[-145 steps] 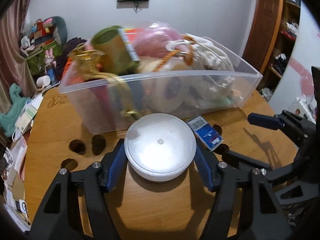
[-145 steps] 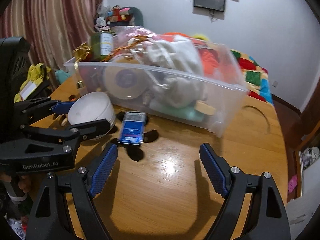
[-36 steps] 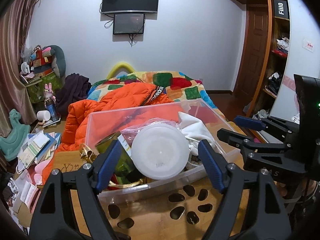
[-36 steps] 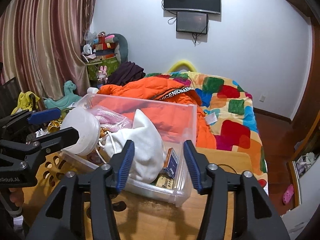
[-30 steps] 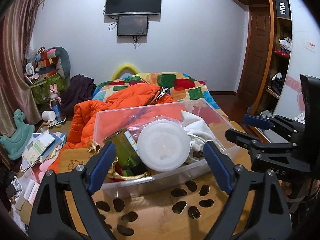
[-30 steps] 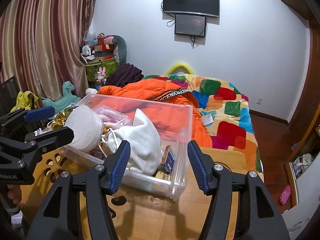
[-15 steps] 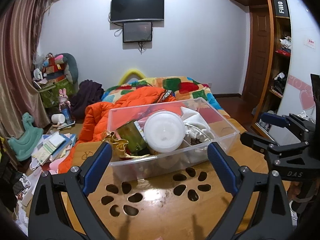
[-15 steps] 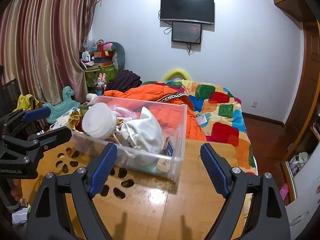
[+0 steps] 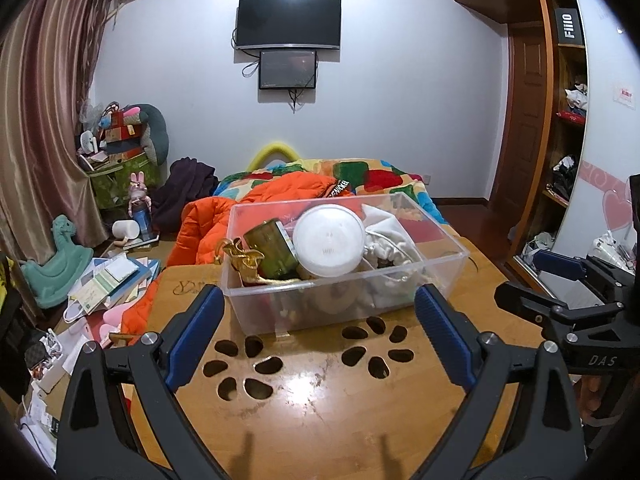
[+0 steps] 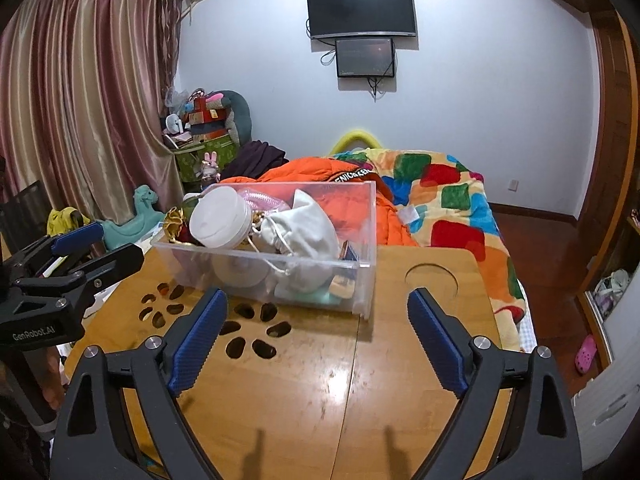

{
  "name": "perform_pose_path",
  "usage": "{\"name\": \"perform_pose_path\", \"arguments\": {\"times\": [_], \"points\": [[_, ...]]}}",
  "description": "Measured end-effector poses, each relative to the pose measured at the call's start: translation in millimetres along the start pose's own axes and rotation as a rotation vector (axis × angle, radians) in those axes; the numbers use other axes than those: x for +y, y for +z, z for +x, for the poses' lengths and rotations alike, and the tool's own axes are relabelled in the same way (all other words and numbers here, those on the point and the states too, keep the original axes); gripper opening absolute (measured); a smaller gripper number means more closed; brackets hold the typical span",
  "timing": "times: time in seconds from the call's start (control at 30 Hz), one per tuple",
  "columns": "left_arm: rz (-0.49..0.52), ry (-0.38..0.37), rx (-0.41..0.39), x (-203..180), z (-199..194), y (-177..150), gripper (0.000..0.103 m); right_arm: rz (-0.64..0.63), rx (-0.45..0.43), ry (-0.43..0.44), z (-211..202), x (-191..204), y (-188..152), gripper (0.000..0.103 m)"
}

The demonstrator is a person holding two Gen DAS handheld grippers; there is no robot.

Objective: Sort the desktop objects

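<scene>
The left gripper (image 9: 316, 340) stands wide open with nothing between its blue pads (image 9: 194, 336), hanging over the bare wooden table (image 9: 320, 400). Straight ahead of it, past the paw-shaped cut-outs (image 9: 256, 364), sits the clear plastic bin (image 9: 440, 276), its long side lying across the view. Inside, the white round container (image 9: 329, 240) leans on its edge in the middle, with the green can (image 9: 272, 248) and a gold ornament (image 9: 242, 258) to its left and the white drawstring pouch (image 9: 390, 240) to its right. No loose object shows on the tabletop, so the sorting looks about done. The right gripper (image 9: 560, 280) shows at the right edge.

In the right wrist view, the right gripper (image 10: 316, 336) has its jaws opening, near their widest, and nothing lies between them. The bin (image 10: 360, 280) lies ahead and slightly left, one corner turned toward it; the white container (image 10: 218, 222) rests at the bin's left end, the pouch (image 10: 304, 232) beside it. The left gripper (image 10: 80, 248) juts in from the left, nearer that end of the bin. A round hole (image 10: 430, 278) in the table lies to the right; bedding is beyond. Nothing blocks either gripper's path to the bin.
</scene>
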State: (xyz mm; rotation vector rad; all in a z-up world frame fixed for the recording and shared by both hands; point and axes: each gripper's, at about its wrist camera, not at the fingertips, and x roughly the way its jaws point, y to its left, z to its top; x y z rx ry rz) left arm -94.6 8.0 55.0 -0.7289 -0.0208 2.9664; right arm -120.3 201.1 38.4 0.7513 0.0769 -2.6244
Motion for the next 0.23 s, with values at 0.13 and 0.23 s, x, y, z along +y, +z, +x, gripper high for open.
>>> {"name": "perform_pose_path", "arguments": {"times": [0.13, 0.23], "points": [[0.004, -0.022, -0.013, -1.9, -1.7, -4.5, 0.097, -0.001, 0.008, -0.002, 0.2, -0.1, -4.5, 0.090], [0.007, -0.019, -0.006, -3.2, -0.6, -6.3, 0.097, 0.006, 0.019, 0.004, 2.2, -0.9, -8.1, 0.090]]}}
